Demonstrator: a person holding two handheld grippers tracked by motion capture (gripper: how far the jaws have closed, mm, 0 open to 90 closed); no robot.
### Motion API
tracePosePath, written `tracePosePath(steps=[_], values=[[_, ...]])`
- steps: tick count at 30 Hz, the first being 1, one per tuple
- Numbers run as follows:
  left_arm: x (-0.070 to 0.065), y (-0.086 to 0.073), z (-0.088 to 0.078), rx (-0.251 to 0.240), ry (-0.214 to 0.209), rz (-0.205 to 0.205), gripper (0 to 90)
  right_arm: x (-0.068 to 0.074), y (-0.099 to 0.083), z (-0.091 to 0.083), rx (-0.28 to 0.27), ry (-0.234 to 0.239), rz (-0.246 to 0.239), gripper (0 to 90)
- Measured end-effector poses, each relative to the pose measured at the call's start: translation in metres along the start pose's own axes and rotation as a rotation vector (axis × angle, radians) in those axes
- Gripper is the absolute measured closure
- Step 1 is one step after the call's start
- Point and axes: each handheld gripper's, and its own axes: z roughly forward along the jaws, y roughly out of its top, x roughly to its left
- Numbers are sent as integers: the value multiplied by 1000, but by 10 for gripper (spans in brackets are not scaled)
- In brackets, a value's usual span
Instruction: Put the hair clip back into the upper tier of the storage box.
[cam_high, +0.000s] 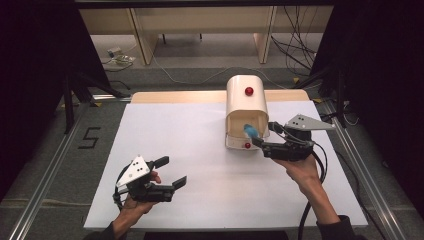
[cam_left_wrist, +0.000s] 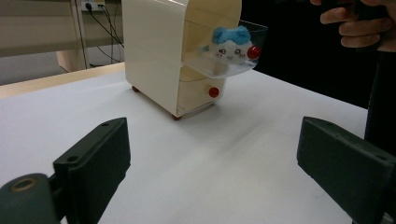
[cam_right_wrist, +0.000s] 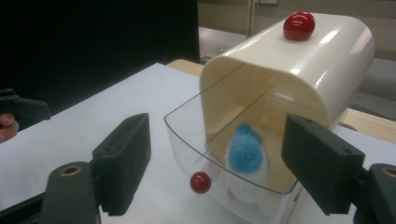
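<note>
A cream mini drawer cabinet (cam_high: 245, 100) with a red knob on top (cam_right_wrist: 299, 25) stands at the table's back right. Its clear upper drawer (cam_right_wrist: 187, 126) is pulled out, and a blue-and-white plush toy (cam_right_wrist: 245, 154) lies inside. The plush (cam_left_wrist: 229, 44) sits behind the drawer's red knob (cam_left_wrist: 253, 52). The lower drawer (cam_left_wrist: 213, 92) is closed. My right gripper (cam_high: 264, 134) is open just in front of the pulled-out drawer, jaws on either side of its front, touching nothing. My left gripper (cam_high: 174, 171) is open and empty low over the front left of the table.
The white tabletop (cam_high: 200, 150) has bare room between the two grippers and to the cabinet's left. The right hand (cam_left_wrist: 359, 23) holds its gripper beside the cabinet. Metal rails (cam_high: 45, 175) run along the table's sides, and cables (cam_high: 300, 45) lie on the floor behind.
</note>
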Motion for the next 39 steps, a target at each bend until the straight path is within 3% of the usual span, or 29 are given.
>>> tracePosePath(steps=[10,16,39], values=[[0,0,0,0,-1,0,93,5,-6,1,-30,8,9,204],[0,0,0,2,-4,-2,93,6,-13,-1,-92,29,14,193],[0,0,1,5,-3,-1,92,10,-31,-2,-90,32,-1,174]])
